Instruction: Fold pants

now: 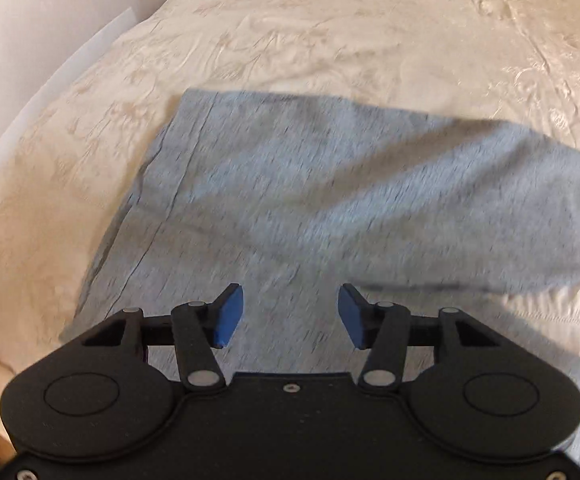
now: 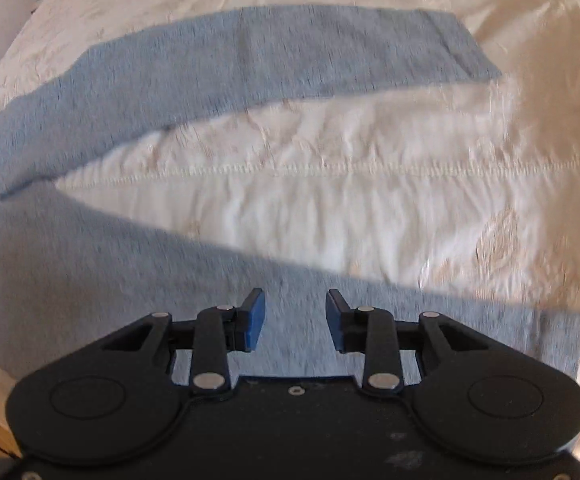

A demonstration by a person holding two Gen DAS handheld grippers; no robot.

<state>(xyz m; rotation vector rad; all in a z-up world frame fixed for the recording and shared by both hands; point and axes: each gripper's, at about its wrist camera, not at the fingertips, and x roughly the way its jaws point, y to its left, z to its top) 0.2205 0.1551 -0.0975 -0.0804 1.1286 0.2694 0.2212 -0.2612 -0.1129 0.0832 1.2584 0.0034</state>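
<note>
I see the grey pants (image 1: 290, 184) lying flat on the bed (image 1: 330, 40), which has a cream cover with a faint embroidered pattern. In the left wrist view the wide upper part of the pants fills the middle of the picture, and one edge runs from the far left corner down toward me. My left gripper (image 1: 290, 316) hangs above this grey cloth; its fingers (image 1: 228, 316) with blue pads are spread apart and nothing is between them.

In the right wrist view the pants (image 2: 250, 52) show their two legs opened like a V. One leg stretches across the far part of the bed toward the right, the other leg passes under my right gripper (image 2: 295, 320) and ends near the right edge of the picture. Between the legs I see the bare cover with a stitched seam (image 2: 330, 168) going from left to right. The right fingers (image 2: 255, 322) are also spread, with only the grey cloth visible below the gap. I cannot tell if they touch it. Both pictures are a little blurred.
</note>
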